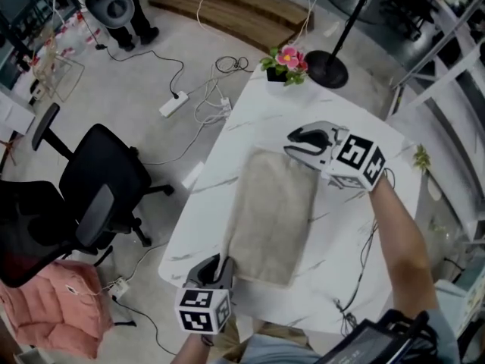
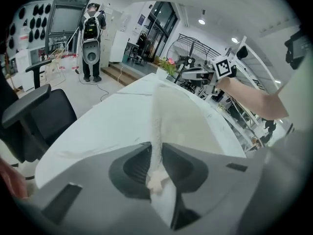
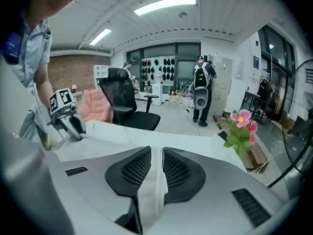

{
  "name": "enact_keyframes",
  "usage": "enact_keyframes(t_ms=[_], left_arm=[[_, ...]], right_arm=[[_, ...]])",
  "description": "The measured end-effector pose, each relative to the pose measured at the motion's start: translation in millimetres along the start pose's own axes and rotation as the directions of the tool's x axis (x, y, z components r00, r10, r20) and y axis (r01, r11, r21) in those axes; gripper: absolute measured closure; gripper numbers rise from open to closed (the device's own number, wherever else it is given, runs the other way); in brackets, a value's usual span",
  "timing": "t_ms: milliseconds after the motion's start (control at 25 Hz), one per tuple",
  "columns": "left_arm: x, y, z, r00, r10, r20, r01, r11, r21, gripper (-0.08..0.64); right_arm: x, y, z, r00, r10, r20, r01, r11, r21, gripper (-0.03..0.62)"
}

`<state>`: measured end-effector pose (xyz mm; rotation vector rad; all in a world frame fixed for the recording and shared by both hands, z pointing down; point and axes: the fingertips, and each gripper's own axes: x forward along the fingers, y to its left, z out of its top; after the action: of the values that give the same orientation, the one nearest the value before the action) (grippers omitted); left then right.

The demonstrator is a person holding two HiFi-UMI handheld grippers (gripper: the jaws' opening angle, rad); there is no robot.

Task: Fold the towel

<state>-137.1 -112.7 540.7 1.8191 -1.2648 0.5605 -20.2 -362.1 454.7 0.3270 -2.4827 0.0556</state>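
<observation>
A beige towel (image 1: 273, 214) lies flat in a long rectangle on the white marble table (image 1: 356, 226). My left gripper (image 1: 221, 268) sits at its near left corner. In the left gripper view the towel's edge (image 2: 157, 131) rises in a ridge into the narrow gap of that gripper (image 2: 155, 168), and the pads pinch it. My right gripper (image 1: 299, 149) is at the far right corner. In the right gripper view, cloth (image 3: 155, 190) fills the slit between the pads of that gripper (image 3: 156, 173). The left gripper (image 3: 73, 124) shows across the table.
A pot of pink flowers (image 1: 286, 63) stands at the table's far corner. A thin cable (image 1: 364, 256) trails over the table's right side. On the floor are a black office chair (image 1: 98, 180), a pink cushion (image 1: 53, 305), a power strip (image 1: 174, 103) and a fan base (image 1: 327, 68).
</observation>
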Motion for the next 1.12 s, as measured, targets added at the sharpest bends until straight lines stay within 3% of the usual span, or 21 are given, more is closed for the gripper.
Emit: enact_keyframes(t_ms=[120,240,360,480,560,680,840,960,1120], left_arm=[[1.4,1.2,-4.5,1.000,0.006,-0.018,-0.006,1.000,0.024,0.488],[3.9,1.8,-3.1,1.000,0.011,-0.016,-0.010,0.999,0.043,0.489],[7.0,2.6,-2.6,1.000,0.021,-0.023,-0.020,0.998,0.062,0.491],[5.7,-0.4,-1.8,0.999,0.016,-0.029,-0.014,0.998,0.062,0.489],[2.9,-3.3,1.1,1.000,0.012,-0.023,-0.010,0.998,0.067,0.488],[0.5,-7.1,6.7,1.000,0.008,-0.010,-0.007,0.998,0.069,0.486],[1.3,-8.2,12.4,1.000,0.003,0.001,-0.003,0.998,0.068,0.486],[3.7,-7.3,12.8,1.000,0.000,-0.001,0.000,0.998,0.066,0.486],[5.0,-6.4,16.4,1.000,-0.001,-0.002,0.001,0.998,0.066,0.486]], right_arm=[[-1.8,23.1,-52.4,0.993,0.042,-0.109,-0.044,0.999,-0.013,0.526],[5.1,18.0,-94.7,0.983,-0.010,-0.181,0.006,1.000,-0.021,0.559],[11.3,14.6,-102.7,0.981,-0.035,-0.193,0.034,0.999,-0.011,0.572],[0.4,11.1,-89.6,0.988,-0.011,-0.154,0.026,0.995,0.098,0.533],[-10.6,6.6,-87.1,0.991,0.023,-0.128,0.005,0.977,0.212,0.457],[-24.0,-0.4,-101.8,0.988,0.073,-0.133,-0.015,0.919,0.393,0.376],[-32.7,-0.2,-129.4,0.982,0.121,-0.147,-0.011,0.807,0.590,0.340],[-25.1,8.4,-139.7,0.976,0.161,-0.145,-0.025,0.747,0.664,0.296],[-10.2,8.4,-118.6,0.980,0.190,-0.056,-0.088,0.674,0.734,0.287]])
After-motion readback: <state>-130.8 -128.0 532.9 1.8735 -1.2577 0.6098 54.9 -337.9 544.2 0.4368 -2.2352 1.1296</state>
